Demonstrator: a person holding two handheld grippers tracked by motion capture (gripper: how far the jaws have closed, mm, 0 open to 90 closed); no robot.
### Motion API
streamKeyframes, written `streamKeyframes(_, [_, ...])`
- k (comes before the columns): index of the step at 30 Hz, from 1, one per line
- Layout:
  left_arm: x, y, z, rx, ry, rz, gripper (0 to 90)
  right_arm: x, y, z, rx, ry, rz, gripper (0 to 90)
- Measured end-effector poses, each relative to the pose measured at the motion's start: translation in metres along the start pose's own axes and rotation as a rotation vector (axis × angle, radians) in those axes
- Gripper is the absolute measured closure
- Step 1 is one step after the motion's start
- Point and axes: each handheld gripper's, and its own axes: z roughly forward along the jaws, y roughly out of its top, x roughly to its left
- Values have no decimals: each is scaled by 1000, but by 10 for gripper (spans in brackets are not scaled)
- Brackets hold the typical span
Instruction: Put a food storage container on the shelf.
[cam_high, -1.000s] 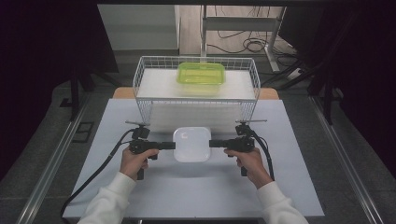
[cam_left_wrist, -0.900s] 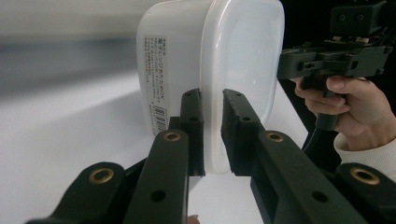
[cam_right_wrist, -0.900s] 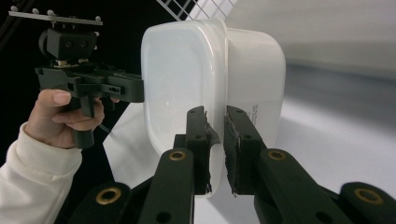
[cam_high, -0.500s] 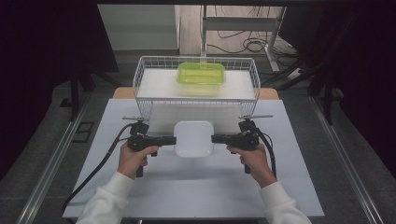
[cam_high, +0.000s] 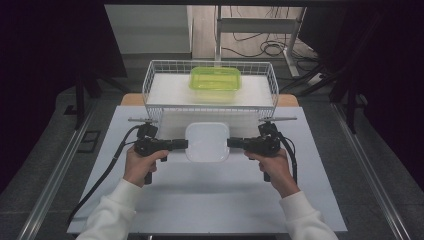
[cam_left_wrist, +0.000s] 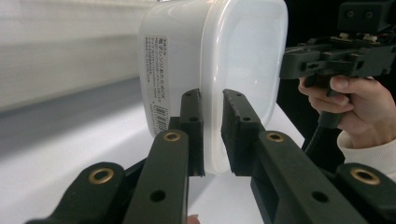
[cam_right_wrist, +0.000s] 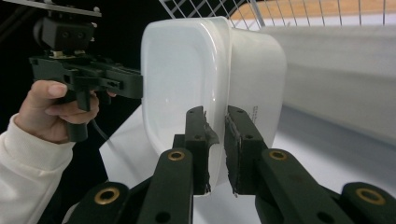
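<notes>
A white lidded plastic container (cam_high: 207, 142) hangs above the white table (cam_high: 210, 200), held from both sides. My left gripper (cam_high: 183, 144) is shut on its left rim, and my right gripper (cam_high: 233, 142) is shut on its right rim. In the left gripper view the pads (cam_left_wrist: 192, 126) pinch the lid's rim of the container (cam_left_wrist: 215, 60), with the other gripper (cam_left_wrist: 336, 58) beyond it. In the right gripper view the pads (cam_right_wrist: 238, 140) clamp the same rim of the container (cam_right_wrist: 205, 74). A label with a barcode (cam_left_wrist: 156, 84) runs down the container's side.
A white wire basket (cam_high: 155, 85) stands at the table's far edge with a green lidded container (cam_high: 215, 82) inside it. Black cables (cam_high: 107, 170) trail from both grippers. Dark floor and metal rails (cam_high: 50, 185) flank the table.
Both hands have risen together, lifting the white container off the table; it now appears larger and closer to the basket's front wall.
</notes>
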Motion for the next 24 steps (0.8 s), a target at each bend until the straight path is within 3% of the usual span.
streamKeyframes(9, [-15, 20, -8, -23, 2, 27, 790, 13, 20, -13, -30, 3, -49, 793])
streamKeyframes(24, [-48, 58, -32, -63, 21, 112, 789, 40, 55, -35, -78, 3, -127, 793])
